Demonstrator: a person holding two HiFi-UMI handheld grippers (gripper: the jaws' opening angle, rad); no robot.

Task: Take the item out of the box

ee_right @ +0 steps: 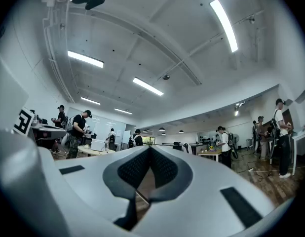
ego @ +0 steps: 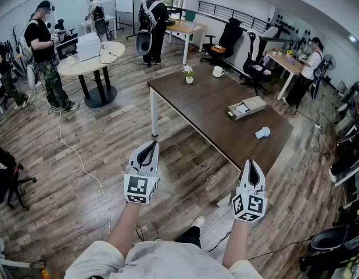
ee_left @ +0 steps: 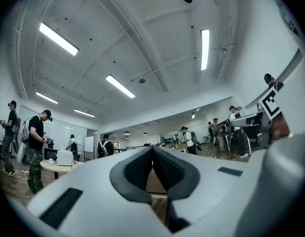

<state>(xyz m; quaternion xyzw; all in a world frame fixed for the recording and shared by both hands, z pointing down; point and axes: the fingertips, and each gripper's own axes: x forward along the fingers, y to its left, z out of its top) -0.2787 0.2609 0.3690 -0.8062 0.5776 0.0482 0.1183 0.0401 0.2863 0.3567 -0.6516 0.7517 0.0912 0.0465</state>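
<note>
In the head view a shallow box (ego: 247,107) with a white item inside lies on the dark brown table (ego: 208,109), toward its right side. A small pale blue object (ego: 262,133) lies on the table near its front edge. My left gripper (ego: 149,147) and right gripper (ego: 251,164) are held over the wooden floor, short of the table, both shut with nothing in them. In the left gripper view the left gripper's tips (ee_left: 152,149) meet, and in the right gripper view the right gripper's tips (ee_right: 150,148) meet too. Both gripper cameras point up at the ceiling.
A white mug (ego: 218,71) and a small flower pot (ego: 189,77) stand at the table's far end. A round white table (ego: 89,60) stands to the left with a cable (ego: 81,164) trailing across the floor. Several people stand around the room. Office chairs (ego: 229,39) stand behind the table.
</note>
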